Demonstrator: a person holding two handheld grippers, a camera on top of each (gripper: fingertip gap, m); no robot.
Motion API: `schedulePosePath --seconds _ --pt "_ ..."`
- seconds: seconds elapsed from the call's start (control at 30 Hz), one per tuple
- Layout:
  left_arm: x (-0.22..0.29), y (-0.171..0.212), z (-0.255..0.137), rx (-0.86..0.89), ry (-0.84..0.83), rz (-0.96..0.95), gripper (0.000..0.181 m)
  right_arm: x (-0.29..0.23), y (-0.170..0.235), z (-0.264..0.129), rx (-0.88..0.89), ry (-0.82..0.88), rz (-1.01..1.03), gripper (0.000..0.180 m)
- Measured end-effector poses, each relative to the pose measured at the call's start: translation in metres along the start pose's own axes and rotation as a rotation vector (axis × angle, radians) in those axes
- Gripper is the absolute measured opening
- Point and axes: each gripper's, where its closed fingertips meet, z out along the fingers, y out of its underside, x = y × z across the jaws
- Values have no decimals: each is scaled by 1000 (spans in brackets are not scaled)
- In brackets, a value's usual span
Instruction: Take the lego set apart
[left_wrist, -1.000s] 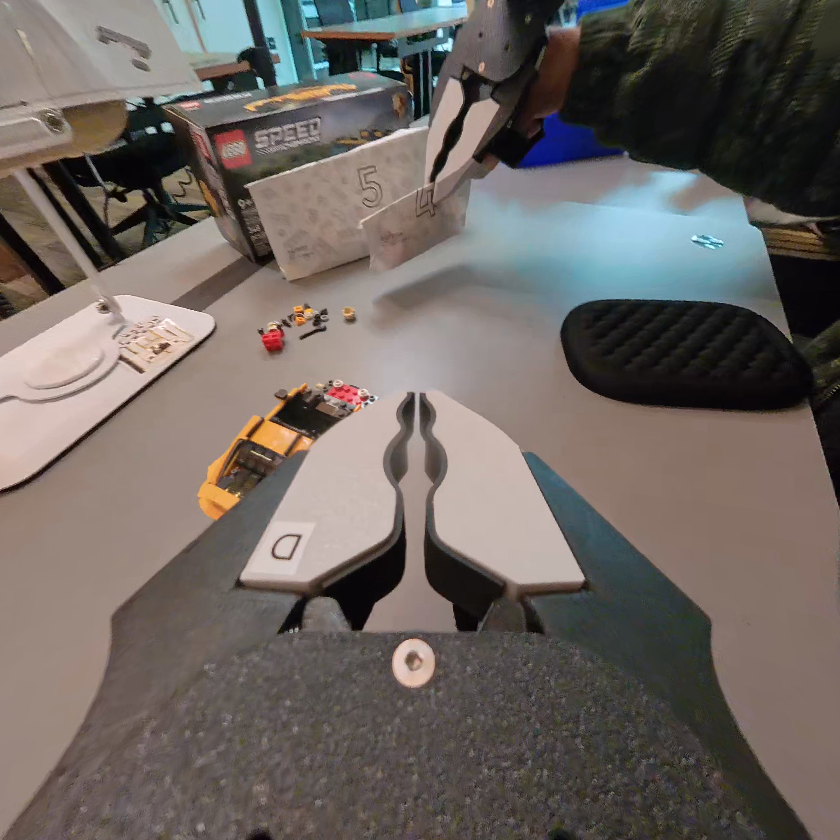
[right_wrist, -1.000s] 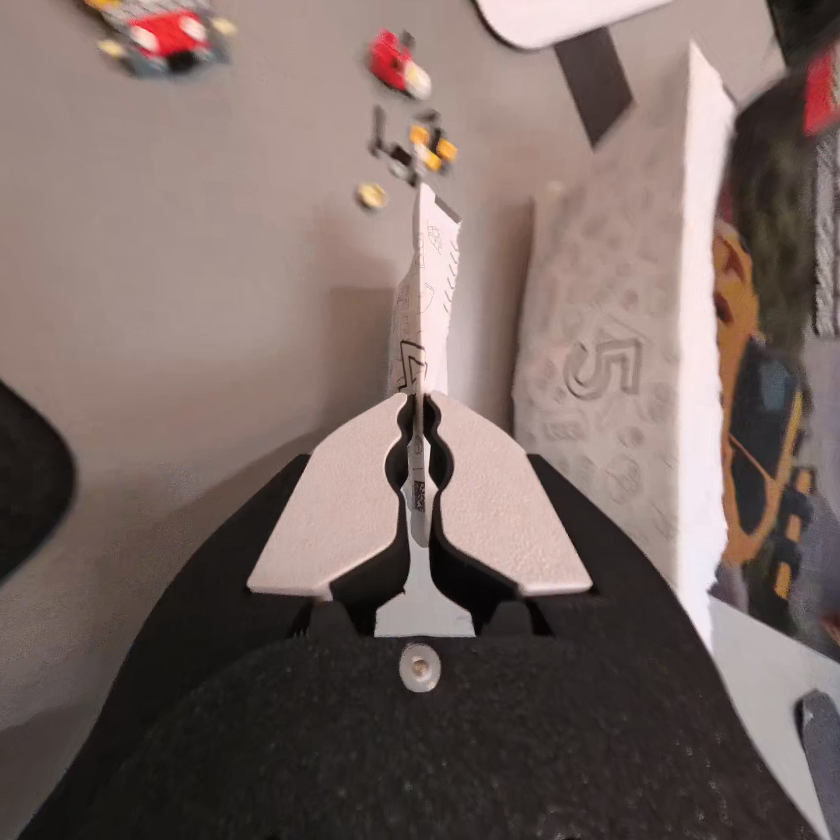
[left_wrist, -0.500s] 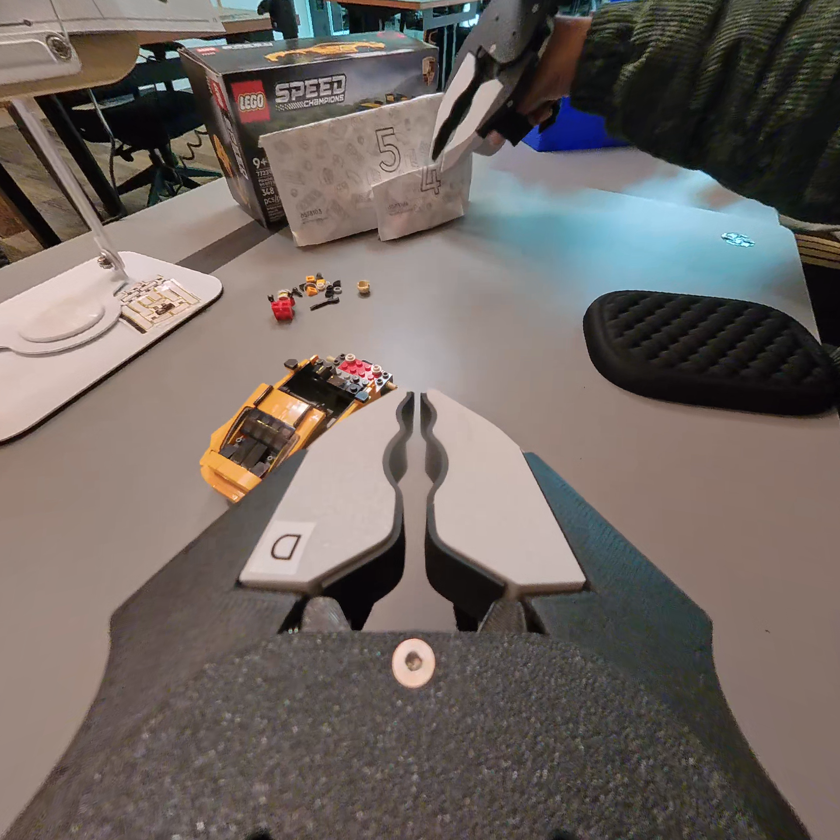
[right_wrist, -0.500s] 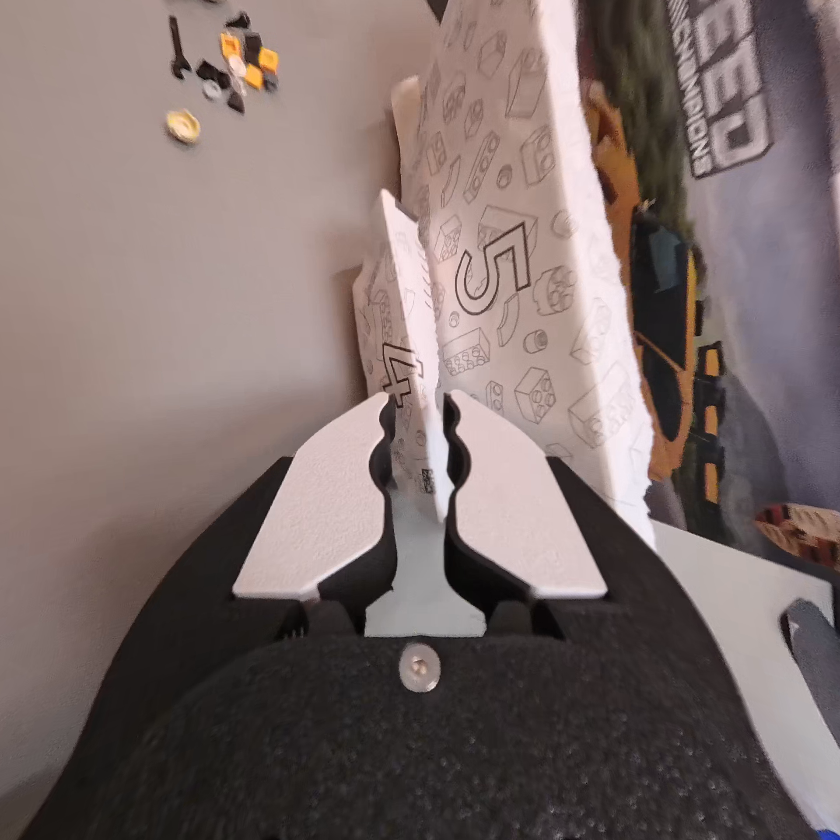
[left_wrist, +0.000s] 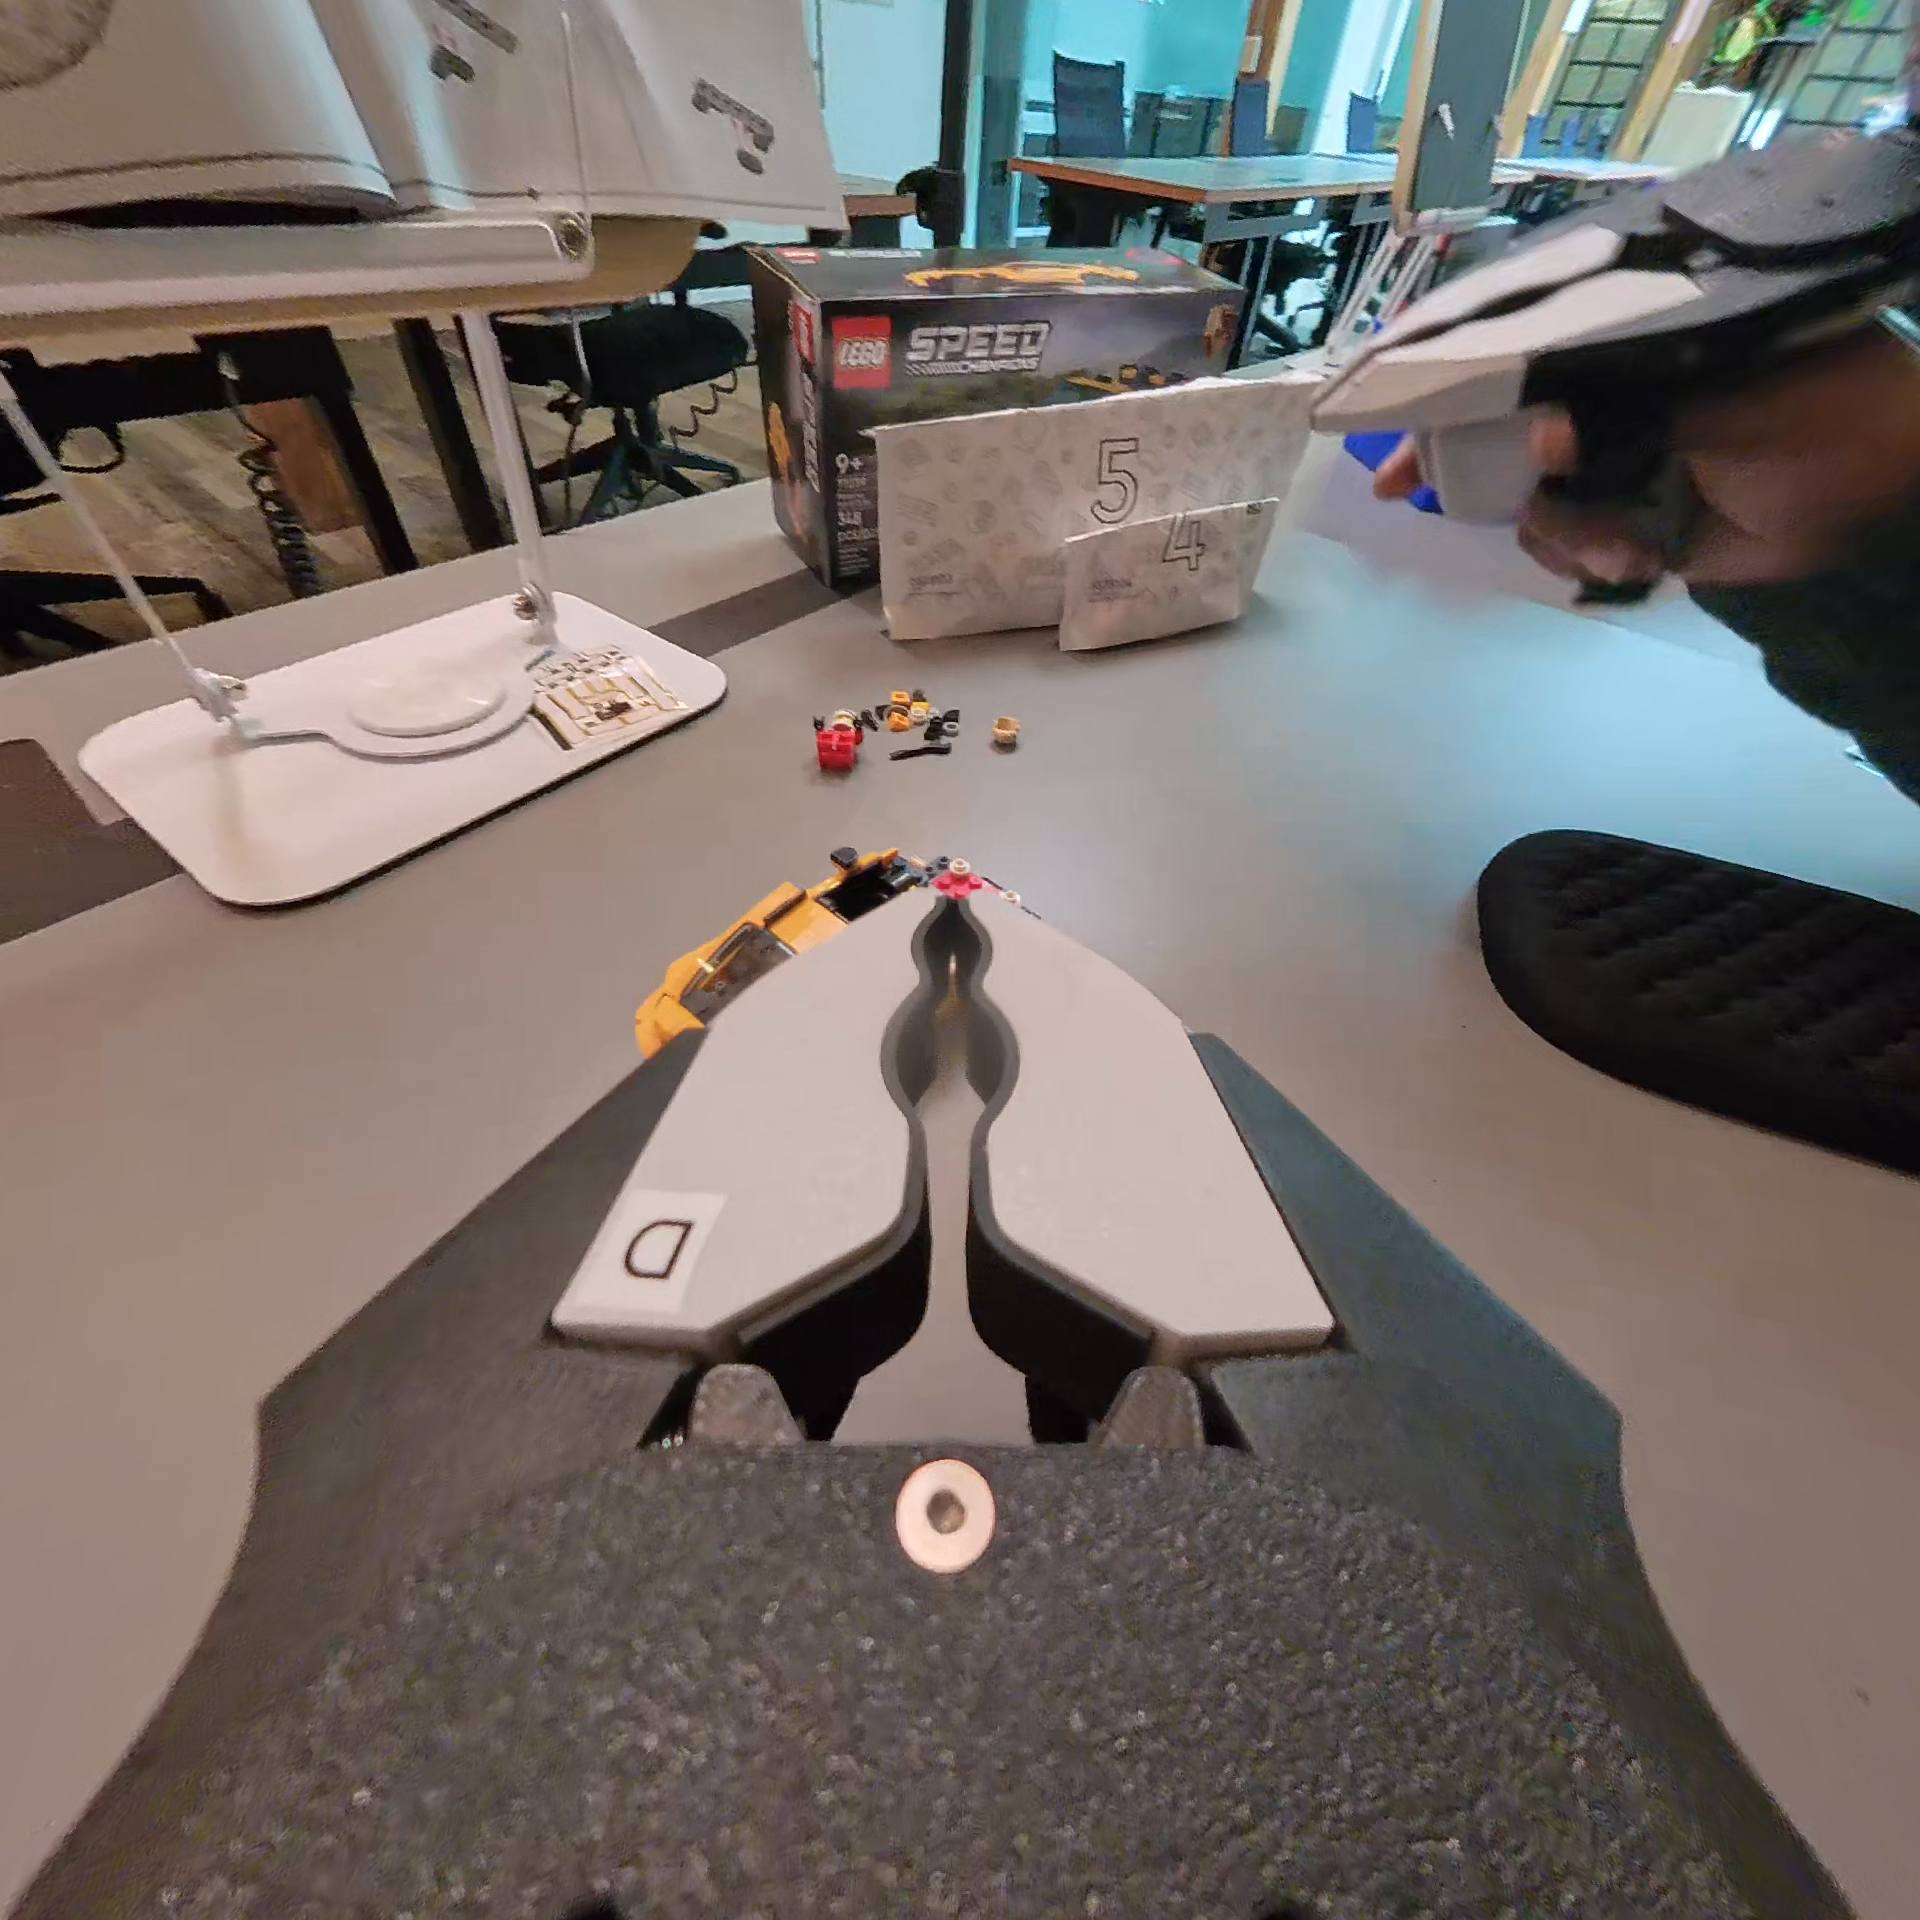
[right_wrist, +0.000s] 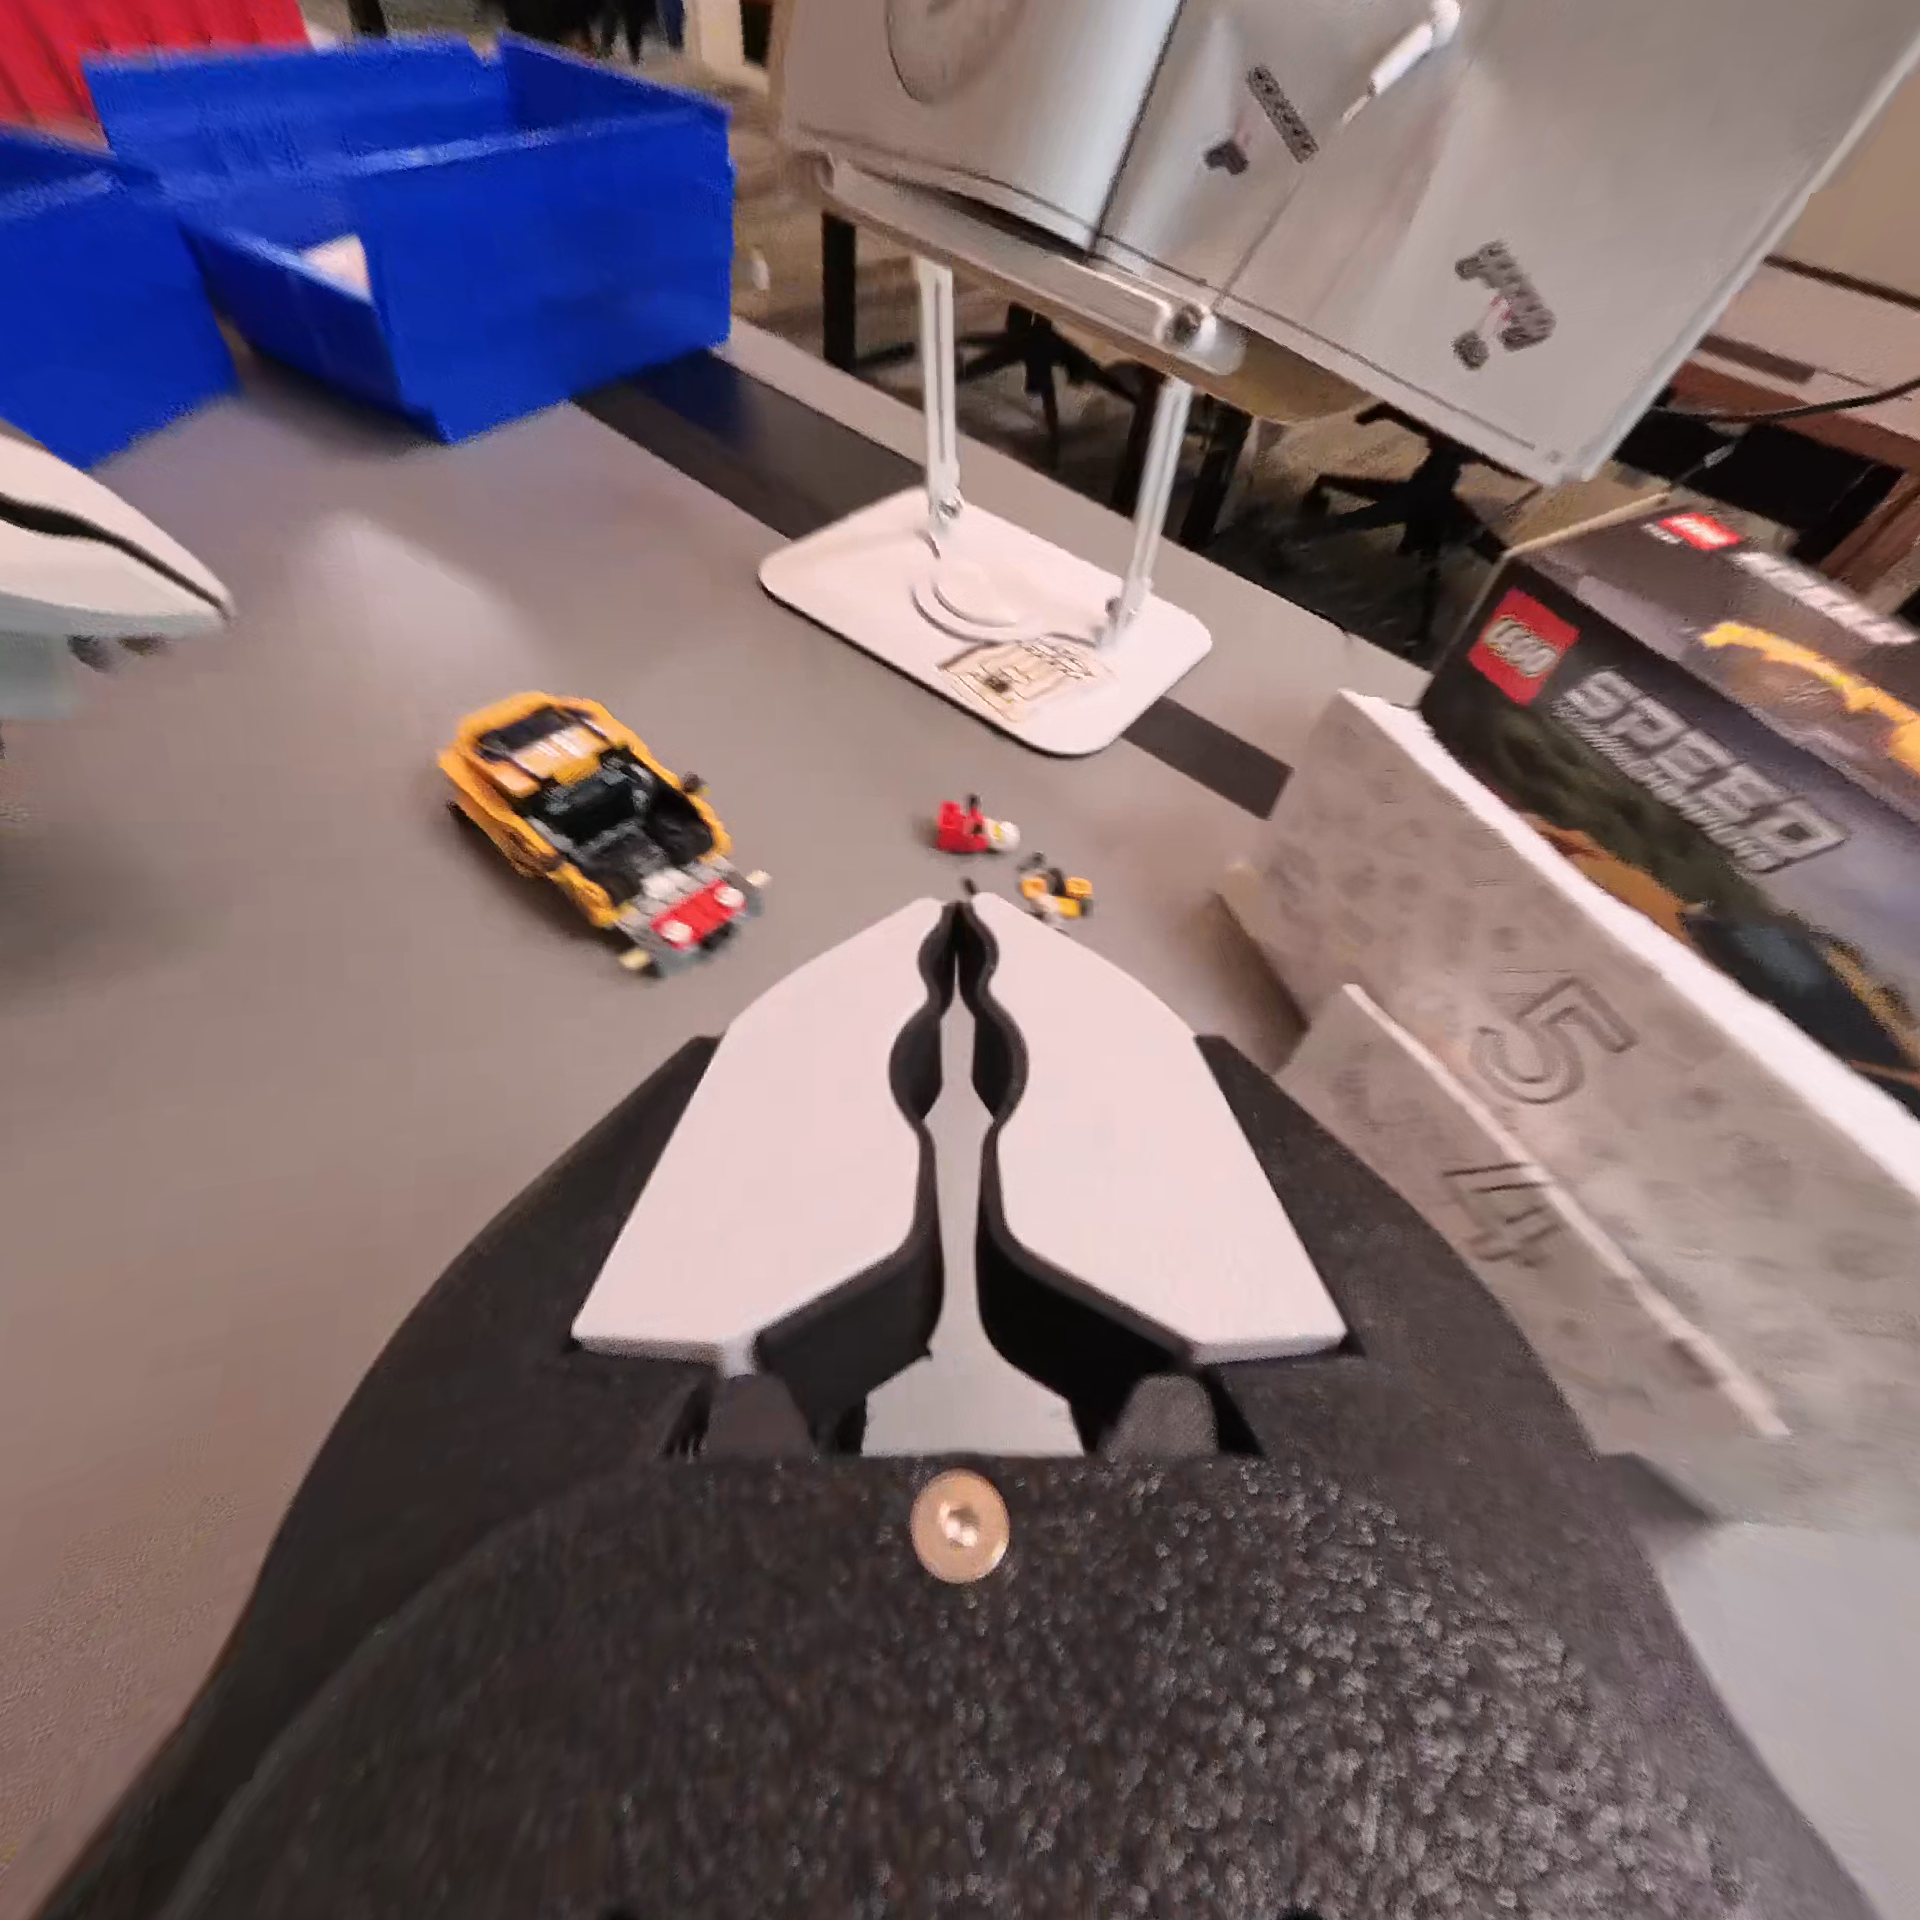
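Note:
A yellow lego car (right_wrist: 592, 821), partly stripped with a red block at its rear, sits on the grey table; in the left wrist view (left_wrist: 764, 951) my left fingers hide most of it. My left gripper (left_wrist: 948, 904) is shut and empty, just above and in front of the car. My right gripper (right_wrist: 964, 910) is shut and empty, held above the table right of the car; it shows at the upper right of the left wrist view (left_wrist: 1340, 410). Loose small lego parts (left_wrist: 904, 722) lie beyond the car, also in the right wrist view (right_wrist: 997, 847).
The lego box (left_wrist: 997, 343) stands at the back with two white numbered paper bags, a large one (left_wrist: 1049, 520) and a small one (left_wrist: 1153, 571), leaning on it. A white stand base (left_wrist: 343, 758) is left, a black pad (left_wrist: 1704, 977) right, blue bins (right_wrist: 416, 229) far off. The gap from one gripper's tips to the other's is roughly 25 cm.
My right gripper let go of the small paper bag, which now leans on the bigger bag, then shut, drew back and turned toward the car. My left gripper moved forward over the car.

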Motion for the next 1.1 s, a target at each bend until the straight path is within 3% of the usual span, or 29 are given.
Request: schedulePosePath --seconds 0.13,0.33,0.53,0.8,1.1 --pt "2 -4 -6 -4 -54 -4 0 -51 6 1 47 4 71 0" --pt "-6 6 -18 -41 -251 -8 0 -86 36 8 -12 147 252 0" --pt "10 28 -27 -33 -304 -109 2 -119 59 8 -26 222 240 0" --pt "12 46 -29 -48 -376 -73 2 -119 56 4 51 221 235 0" --pt "7 56 -24 -44 -368 -78 17 -118 56 5 59 212 240 0"
